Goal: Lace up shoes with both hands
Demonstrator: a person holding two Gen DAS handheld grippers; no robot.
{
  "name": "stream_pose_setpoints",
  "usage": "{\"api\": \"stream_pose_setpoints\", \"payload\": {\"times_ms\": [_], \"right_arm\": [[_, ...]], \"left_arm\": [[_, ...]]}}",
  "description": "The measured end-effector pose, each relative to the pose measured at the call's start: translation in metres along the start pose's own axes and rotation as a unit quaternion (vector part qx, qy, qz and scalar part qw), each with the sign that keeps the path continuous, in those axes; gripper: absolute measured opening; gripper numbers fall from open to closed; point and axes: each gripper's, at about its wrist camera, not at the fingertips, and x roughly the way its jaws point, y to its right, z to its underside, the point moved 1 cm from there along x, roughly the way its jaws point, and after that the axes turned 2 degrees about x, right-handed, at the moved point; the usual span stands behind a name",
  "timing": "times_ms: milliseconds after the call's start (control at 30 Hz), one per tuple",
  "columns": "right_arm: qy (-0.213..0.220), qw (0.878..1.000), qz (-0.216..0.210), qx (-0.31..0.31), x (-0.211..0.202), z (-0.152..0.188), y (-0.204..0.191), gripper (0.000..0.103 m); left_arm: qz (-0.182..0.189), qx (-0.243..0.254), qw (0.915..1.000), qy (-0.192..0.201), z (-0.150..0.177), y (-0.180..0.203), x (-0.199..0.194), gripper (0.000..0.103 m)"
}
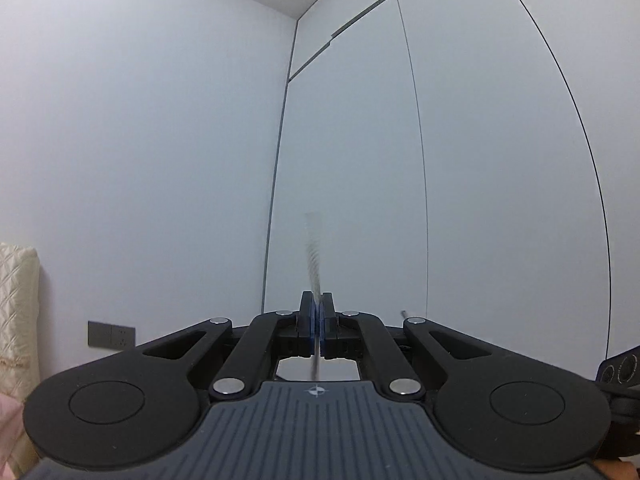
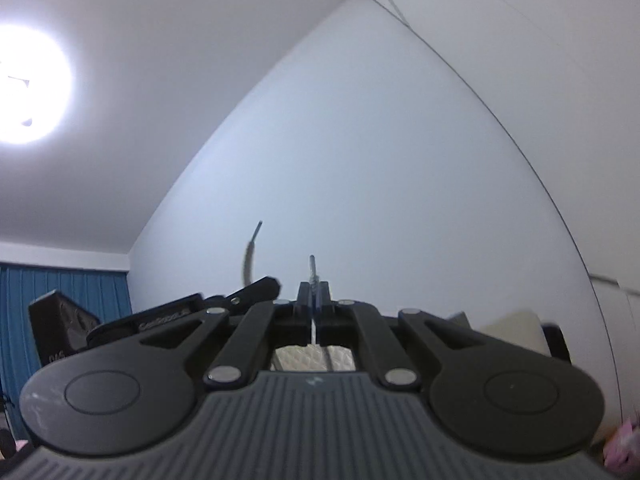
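Observation:
Both views look up at white walls, and no shoe is in view. In the left wrist view my left gripper [image 1: 317, 300] is shut on a grey shoelace. The lace end [image 1: 313, 252] sticks up above the pads, blurred, and the lace runs down behind them. The right gripper's body [image 1: 618, 368] shows at the right edge. In the right wrist view my right gripper [image 2: 315, 290] is shut on the other lace end [image 2: 312, 268], whose stiff tip stands just above the pads. To its left is the left gripper [image 2: 256, 286], with its lace end [image 2: 250, 258] curving upward.
A tall white wardrobe [image 1: 480, 160] fills the right of the left wrist view. A cream quilted cushion [image 1: 16, 304] and a grey wall socket [image 1: 111, 334] are low on the left. A ceiling lamp [image 2: 28, 84] and a blue curtain [image 2: 64, 280] show in the right wrist view.

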Motion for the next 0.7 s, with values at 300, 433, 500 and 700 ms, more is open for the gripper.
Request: {"api": "stream_pose_setpoints", "payload": {"times_ms": [300,433,500,700], "right_arm": [[-0.022,0.999,-0.017,-0.028,0.034,0.001,-0.015,0.0],[-0.03,0.999,-0.008,-0.011,0.025,0.005,-0.007,0.0],[-0.036,0.999,-0.002,-0.004,0.019,0.008,-0.003,0.0],[-0.13,0.991,0.035,0.0,0.001,0.049,0.025,0.004]], "left_arm": [[-0.002,0.01,0.9999,-0.009,0.007,0.012,0.002,0.002],[0.001,0.008,0.9998,-0.016,0.012,0.015,-0.002,0.002],[0.002,0.008,0.9998,-0.018,0.014,0.018,-0.004,0.003],[-0.008,-0.005,0.9994,-0.034,0.031,0.02,-0.012,0.003]]}}
